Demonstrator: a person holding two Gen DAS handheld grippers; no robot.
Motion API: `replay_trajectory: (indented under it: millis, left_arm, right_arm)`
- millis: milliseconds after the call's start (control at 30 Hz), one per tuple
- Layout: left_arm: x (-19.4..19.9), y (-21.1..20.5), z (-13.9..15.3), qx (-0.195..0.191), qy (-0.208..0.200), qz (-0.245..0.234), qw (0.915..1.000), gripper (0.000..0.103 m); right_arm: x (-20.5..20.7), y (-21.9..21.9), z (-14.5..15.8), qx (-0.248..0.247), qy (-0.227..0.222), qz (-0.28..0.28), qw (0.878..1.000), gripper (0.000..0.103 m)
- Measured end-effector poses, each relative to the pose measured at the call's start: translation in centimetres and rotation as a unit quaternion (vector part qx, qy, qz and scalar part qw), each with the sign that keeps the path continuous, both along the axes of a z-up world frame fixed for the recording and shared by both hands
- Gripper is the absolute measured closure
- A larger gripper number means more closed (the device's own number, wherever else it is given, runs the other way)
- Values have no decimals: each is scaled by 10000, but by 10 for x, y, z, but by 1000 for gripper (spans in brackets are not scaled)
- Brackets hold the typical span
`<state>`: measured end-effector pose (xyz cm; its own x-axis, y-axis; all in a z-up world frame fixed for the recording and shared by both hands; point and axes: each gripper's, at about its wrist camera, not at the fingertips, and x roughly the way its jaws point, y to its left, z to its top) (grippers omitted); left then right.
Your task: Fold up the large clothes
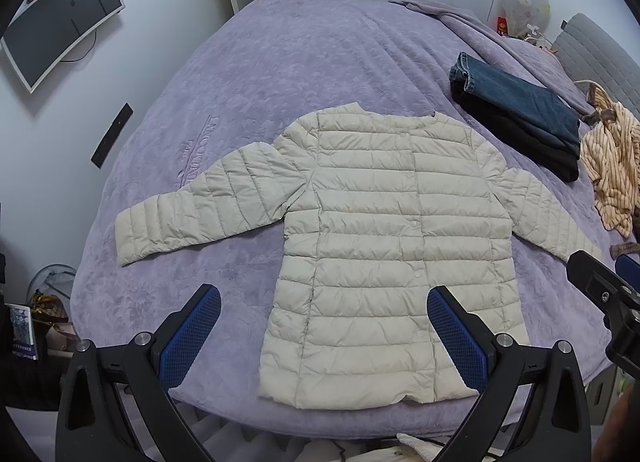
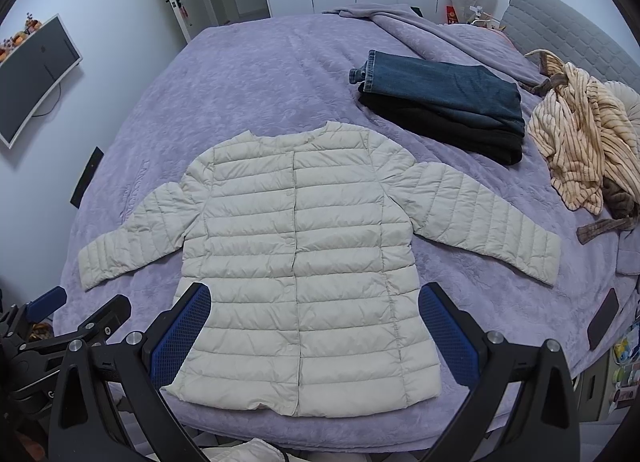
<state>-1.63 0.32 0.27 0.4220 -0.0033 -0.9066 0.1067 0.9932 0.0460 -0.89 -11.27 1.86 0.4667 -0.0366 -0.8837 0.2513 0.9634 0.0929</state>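
Cream quilted puffer jacket (image 2: 304,262) on a lilac plush bedspread (image 2: 256,82).
Folded dark blue denim jeans (image 2: 444,90) sit on a folded black garment (image 2: 440,130); a crumpled cream robe with brown stripes (image 2: 580,134) lies nearby. Gripper finger pads (image 2: 180,338) are blue on black.

left gripper (image 1: 324,326): jaws spread wide, nothing between the blue pads, held low and pointing forward
right gripper (image 2: 314,322): jaws wide apart too, holding nothing, pointing forward at about the same height
relation: side by side, near each other, each seen at the edge of the other's view
hands: not visible
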Motion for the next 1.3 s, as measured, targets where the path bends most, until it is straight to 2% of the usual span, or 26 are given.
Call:
replay_trajectory:
  millis: [1300]
  left_arm:
    - [5, 5, -1, -32, 14, 8, 10000, 0]
  right_arm:
    - [-1, 2, -1, 6, 25, -9, 10000, 0]
